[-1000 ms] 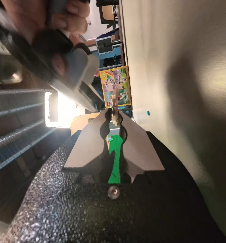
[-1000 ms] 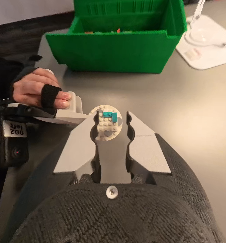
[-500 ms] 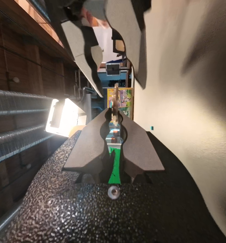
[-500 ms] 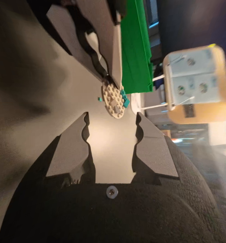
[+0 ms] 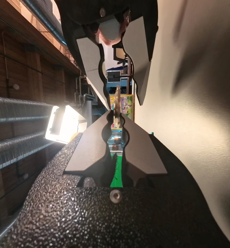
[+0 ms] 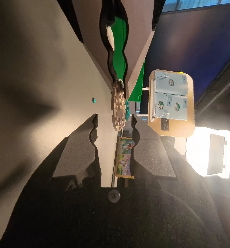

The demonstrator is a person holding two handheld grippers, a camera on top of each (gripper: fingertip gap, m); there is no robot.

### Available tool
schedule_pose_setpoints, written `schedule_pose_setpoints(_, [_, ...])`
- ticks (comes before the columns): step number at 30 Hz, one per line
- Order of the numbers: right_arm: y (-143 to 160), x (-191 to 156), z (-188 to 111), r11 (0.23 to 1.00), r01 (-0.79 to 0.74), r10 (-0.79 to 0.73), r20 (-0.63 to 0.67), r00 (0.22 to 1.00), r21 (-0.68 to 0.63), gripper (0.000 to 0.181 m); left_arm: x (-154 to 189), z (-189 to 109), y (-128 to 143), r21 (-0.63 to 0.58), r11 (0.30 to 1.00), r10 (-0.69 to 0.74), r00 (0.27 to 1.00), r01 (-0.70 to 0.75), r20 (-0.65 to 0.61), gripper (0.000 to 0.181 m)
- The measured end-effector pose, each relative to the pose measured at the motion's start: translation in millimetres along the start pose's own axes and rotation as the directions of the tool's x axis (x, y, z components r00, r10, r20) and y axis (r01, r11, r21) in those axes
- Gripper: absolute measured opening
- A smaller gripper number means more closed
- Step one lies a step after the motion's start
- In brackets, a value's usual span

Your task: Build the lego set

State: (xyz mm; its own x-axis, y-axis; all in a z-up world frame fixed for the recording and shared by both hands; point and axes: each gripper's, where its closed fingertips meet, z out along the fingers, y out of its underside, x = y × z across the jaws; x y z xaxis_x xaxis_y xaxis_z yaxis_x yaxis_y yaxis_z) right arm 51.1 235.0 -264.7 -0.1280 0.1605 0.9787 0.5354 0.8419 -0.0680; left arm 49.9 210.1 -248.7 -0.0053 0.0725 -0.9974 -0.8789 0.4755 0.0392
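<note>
Edgewise, left claw (image 5: pixel 117 118) pinches round plate (image 5: pixel 117 106) – right claw (image 6: pixel 114 120) agape

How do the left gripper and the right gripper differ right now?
The left gripper is shut on the round tan plate, pinching its edge; the right gripper is open and holds nothing. The left gripper carries the plate clear of the table, while the right gripper's fingers only flank the plate's free end without touching it. Both have wavy grey fingers and point at each other.
</note>
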Motion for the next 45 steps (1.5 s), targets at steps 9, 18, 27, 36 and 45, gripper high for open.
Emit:
schedule_pose_setpoints(9, [-1.9, -1.4, 2.2, 1.000, 0.007, -0.007, -0.005, 1.000, 0.001, 0.043, -0.2, -2.8, -5.2, 0.033, 0.999, 0.007, 1.000, -0.007, 0.001, 0.006])
schedule_pose_setpoints(18, [-3.2, 6.2, -4.4, 1.000, 0.024, -0.024, -0.048, 0.999, 0.000, 0.012, 2.2, -5.5, -13.7, 0.076, 0.997, -0.013, 1.000, 0.015, -0.023, 0.007])
schedule_pose_setpoints(27, [-1.3, -0.1, -5.1, 0.995, 0.086, -0.087, -0.013, 0.996, -0.043, 0.009, 7.1, -6.5, -15.0, 0.082, 0.997, -0.006, 0.999, 0.010, -0.054, 0.007])
schedule_pose_setpoints(36, [-0.7, -10.0, -5.3, 0.990, 0.136, -0.136, 0.008, 0.991, -0.027, 0.012, 14.8, -7.9, -18.6, 0.114, 0.993, 0.004, 0.995, 0.008, -0.101, 0.007])
schedule_pose_setpoints(45, [-2.5, -5.5, -8.5, 0.992, 0.126, -0.126, -0.007, 0.992, -0.012, 0.011, 9.8, -10.2, -18.8, 0.126, 0.992, 0.012, 0.997, -0.003, -0.076, 0.007])
